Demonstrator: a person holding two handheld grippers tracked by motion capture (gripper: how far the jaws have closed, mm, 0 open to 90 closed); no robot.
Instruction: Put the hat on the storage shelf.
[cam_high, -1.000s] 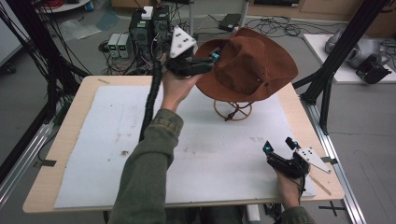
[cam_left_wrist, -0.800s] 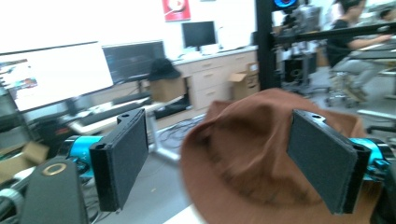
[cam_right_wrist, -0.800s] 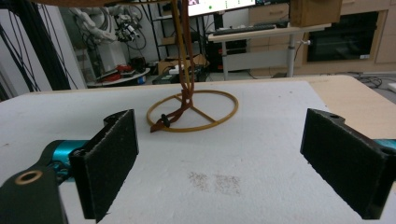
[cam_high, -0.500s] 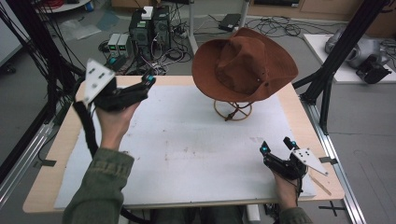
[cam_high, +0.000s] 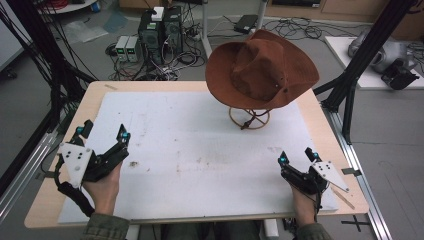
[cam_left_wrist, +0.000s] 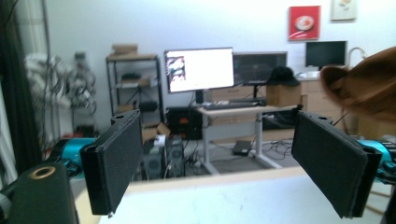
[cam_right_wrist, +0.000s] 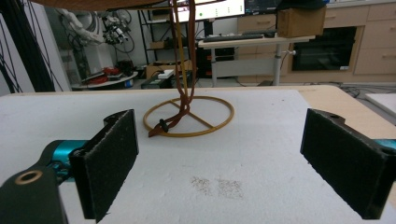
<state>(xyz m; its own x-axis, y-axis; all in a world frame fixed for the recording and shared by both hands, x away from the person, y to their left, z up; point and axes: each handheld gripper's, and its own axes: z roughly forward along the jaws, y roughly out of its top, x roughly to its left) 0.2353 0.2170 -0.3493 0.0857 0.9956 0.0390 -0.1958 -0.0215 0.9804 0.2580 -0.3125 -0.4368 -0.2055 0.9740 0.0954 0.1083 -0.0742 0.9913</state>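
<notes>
Brown hat (cam_high: 262, 67) sits on its wire stand (cam_high: 249, 118). Left gripper (cam_high: 102, 134) and right gripper (cam_high: 296, 159) rest apart, fingers open, empty. Risk: a careless nudge could tip the stand.

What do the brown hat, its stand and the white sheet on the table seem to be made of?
Brown cowboy hat: looks like suede or felt, with a matte, slightly napped surface and no shine.
Hat stand: a thin yellowish ring and stem, possibly rattan or coated wire; the look leaves it open.
White sheet: seems to be foam board, with a matte, pitted, scuffed surface.
Table: pale wood-look edge, likely plywood.
</notes>
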